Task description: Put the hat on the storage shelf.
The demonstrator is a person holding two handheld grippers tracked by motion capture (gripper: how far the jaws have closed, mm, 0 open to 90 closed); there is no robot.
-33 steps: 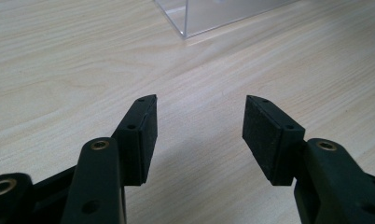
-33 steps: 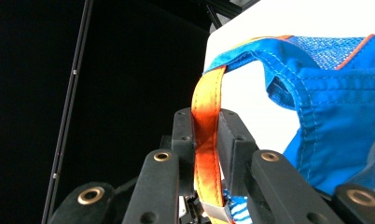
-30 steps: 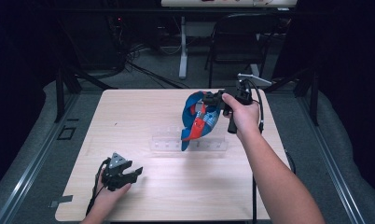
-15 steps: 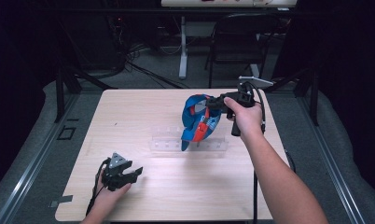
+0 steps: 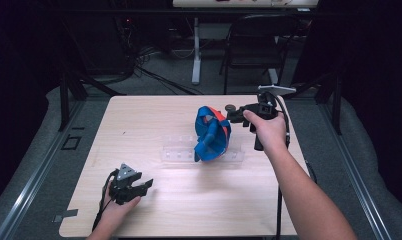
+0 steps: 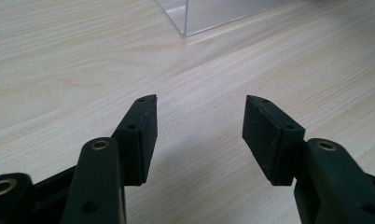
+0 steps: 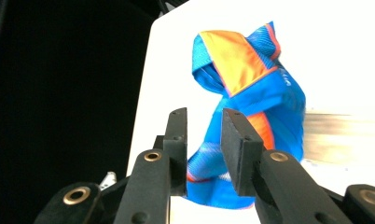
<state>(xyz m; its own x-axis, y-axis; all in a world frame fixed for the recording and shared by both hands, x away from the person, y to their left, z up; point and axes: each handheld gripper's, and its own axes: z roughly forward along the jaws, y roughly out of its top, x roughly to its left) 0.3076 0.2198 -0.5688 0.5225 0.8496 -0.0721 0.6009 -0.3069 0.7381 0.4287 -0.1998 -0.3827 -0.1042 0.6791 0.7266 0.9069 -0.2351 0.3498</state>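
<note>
High view, pale wooden table (image 5: 139,125), dark room

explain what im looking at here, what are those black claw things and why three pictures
Nobody's running a robot: a person at a wooden table holds a hand-operated gripper in each hand. The high view looks down from above. The other two come from cameras riding on each gripper, looking along its two black jaws.

The left gripper rests near the table's front edge, jaws open with nothing between them. The right gripper sits beside a crumpled blue and orange cloth. Its jaws have just been opening, and a gap shows between the pads, with the cloth just beyond them, so it seems released. The cloth is heaped on a clear plastic tray mid-table.
</note>
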